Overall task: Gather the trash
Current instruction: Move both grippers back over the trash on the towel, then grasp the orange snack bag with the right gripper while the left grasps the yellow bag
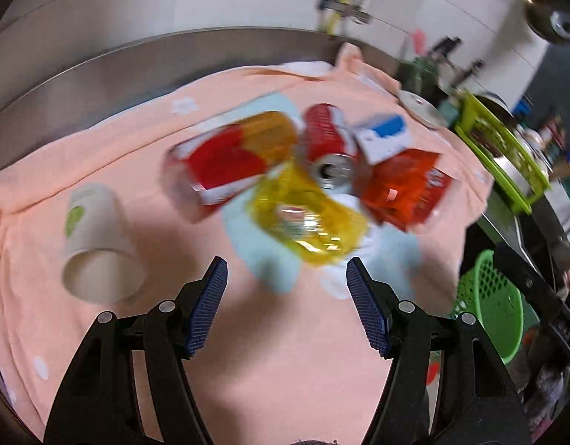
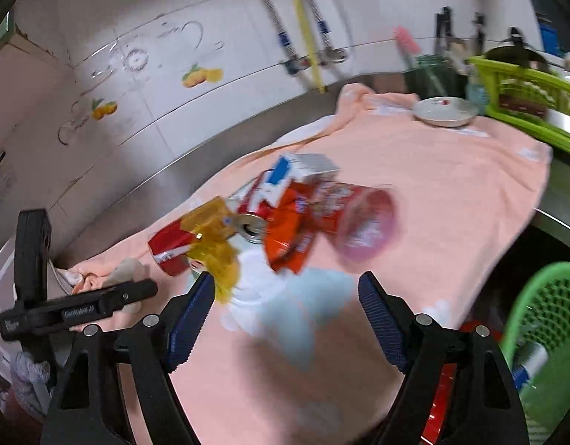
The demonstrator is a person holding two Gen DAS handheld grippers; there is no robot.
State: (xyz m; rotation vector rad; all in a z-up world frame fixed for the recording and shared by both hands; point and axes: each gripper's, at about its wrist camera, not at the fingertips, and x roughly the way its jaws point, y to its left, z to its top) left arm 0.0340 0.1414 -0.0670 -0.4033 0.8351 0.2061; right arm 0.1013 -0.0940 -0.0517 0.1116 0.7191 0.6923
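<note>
A pile of trash lies on a pink cloth: a red and yellow snack bag, a red can, a white and blue carton, an orange-red wrapper and a crumpled yellow wrapper. Off to the left a paper cup lies on its side. My left gripper hangs open just short of the yellow wrapper, holding nothing. The right wrist view shows the same carton, orange-red wrapper and can, plus a red tub. My right gripper is open and empty in front of them.
A green mesh basket stands below the counter edge at the right, with items inside. At the back right are a white dish and a green rack. A tiled wall runs behind the counter.
</note>
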